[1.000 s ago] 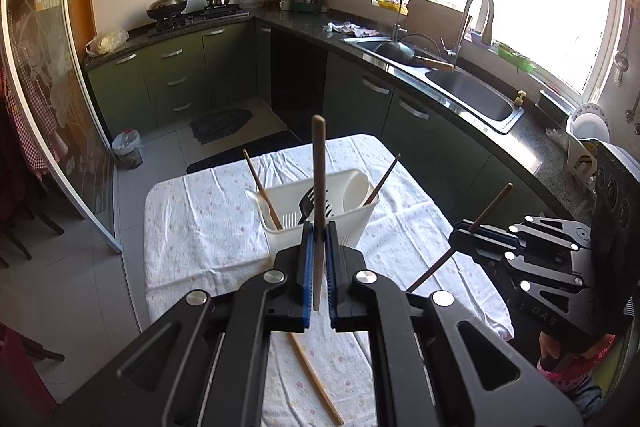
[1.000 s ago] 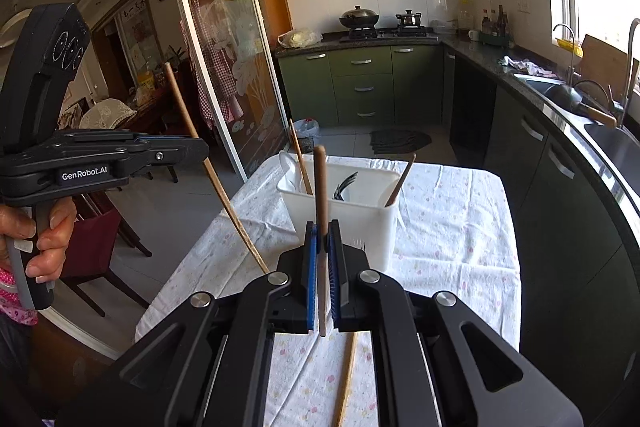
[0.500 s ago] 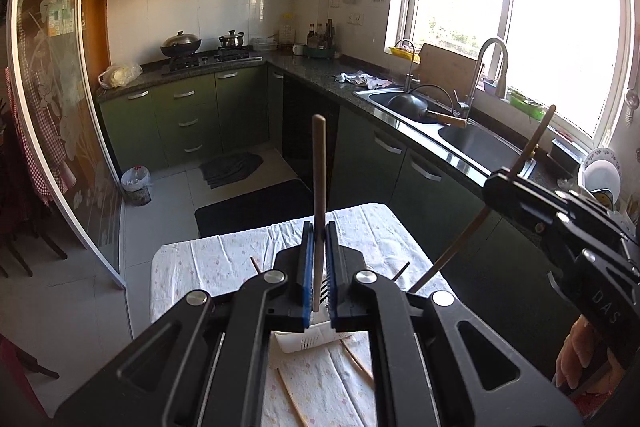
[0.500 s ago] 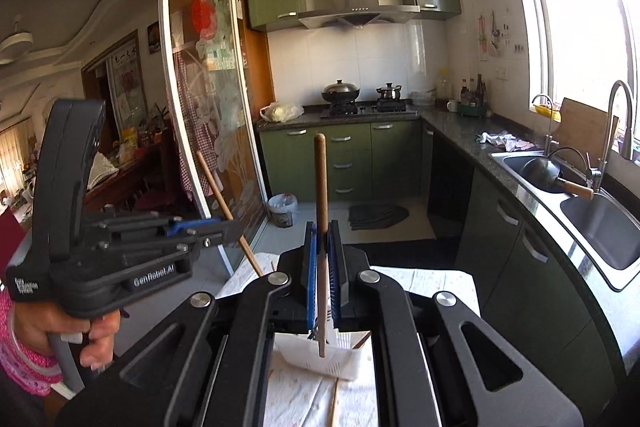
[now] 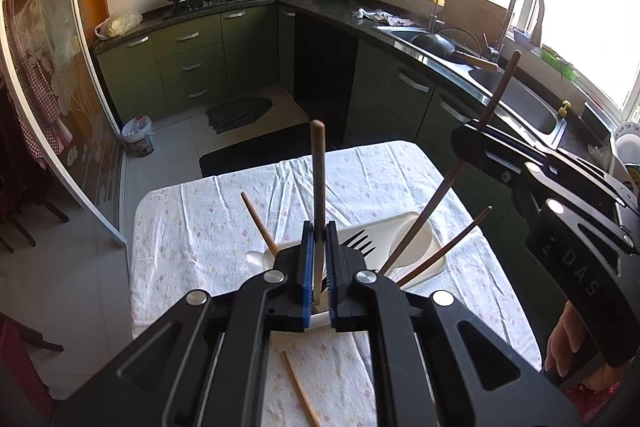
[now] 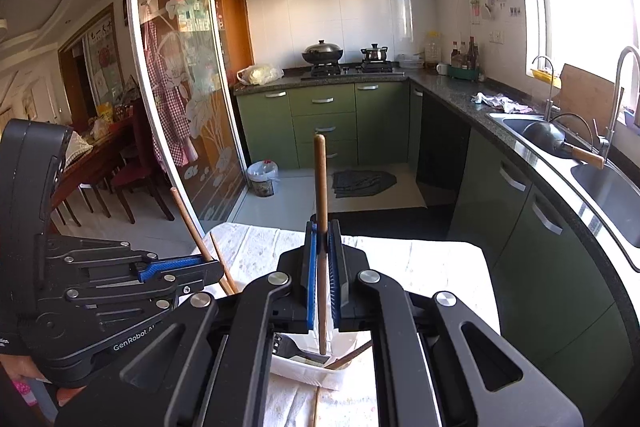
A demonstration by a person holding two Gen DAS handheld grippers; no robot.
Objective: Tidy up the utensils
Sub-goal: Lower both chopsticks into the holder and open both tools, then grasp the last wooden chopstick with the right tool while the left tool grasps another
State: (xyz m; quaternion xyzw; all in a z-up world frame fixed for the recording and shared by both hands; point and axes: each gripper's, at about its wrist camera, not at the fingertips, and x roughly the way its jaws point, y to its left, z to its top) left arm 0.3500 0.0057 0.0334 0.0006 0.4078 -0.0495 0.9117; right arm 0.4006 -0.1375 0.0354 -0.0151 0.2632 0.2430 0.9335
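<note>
My left gripper [image 5: 319, 269] is shut on a brown chopstick [image 5: 319, 187] that stands upright over the white utensil holder [image 5: 416, 227]. My right gripper [image 6: 321, 279] is shut on another brown chopstick [image 6: 320, 195], its lower tip inside the white holder [image 6: 304, 363]. In the left wrist view the right gripper [image 5: 472, 143] holds its chopstick [image 5: 436, 195] slanting down into the holder. The holder has two more chopsticks [image 5: 448, 247] and a black fork-like utensil [image 5: 358, 241]. The left gripper [image 6: 200, 265] also shows in the right wrist view.
The table has a white flowered cloth [image 5: 208, 227]. A loose chopstick [image 5: 300, 387] lies on the cloth near me. Green cabinets, a stove and a sink counter [image 5: 460, 59] run behind and to the right. A glass sliding door [image 6: 180, 107] stands at the left.
Both grippers have come down over the holder with their chopsticks still gripped. The right chopstick's tip is now inside the holder.
</note>
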